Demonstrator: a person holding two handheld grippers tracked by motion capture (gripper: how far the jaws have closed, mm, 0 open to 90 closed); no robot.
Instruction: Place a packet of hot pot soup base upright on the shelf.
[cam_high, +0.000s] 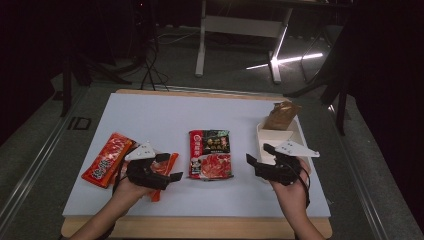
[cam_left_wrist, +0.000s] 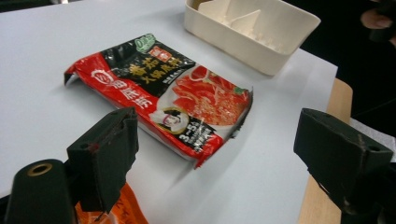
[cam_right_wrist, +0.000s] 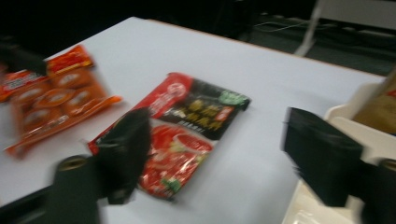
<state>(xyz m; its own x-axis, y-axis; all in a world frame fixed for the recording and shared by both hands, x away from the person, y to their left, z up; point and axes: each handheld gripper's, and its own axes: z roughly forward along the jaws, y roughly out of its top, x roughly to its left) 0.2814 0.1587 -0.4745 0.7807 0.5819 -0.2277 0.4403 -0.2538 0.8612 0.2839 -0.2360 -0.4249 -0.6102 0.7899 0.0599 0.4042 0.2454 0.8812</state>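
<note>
Left claw (cam_high: 172, 167): spread wide, nothing between its jaws, hovering over an orange snack pack (cam_high: 164, 170) just left of the soup pouch.
Right claw (cam_high: 259, 156): spread and empty, beside the white tray (cam_high: 296, 131), which holds a brown bag (cam_high: 281, 115).
Soup pouch (cam_high: 210, 154): lies flat mid-worktop (cam_high: 150, 112), between both claws, apart from each.
Handling: likely light, soft, limp; glossy film may slip and sag once lifted.
Hold: pinch a sealed short edge, or an overhanging corner.
Long axis: runs away from the person; red logo end far, photo end near.
</note>
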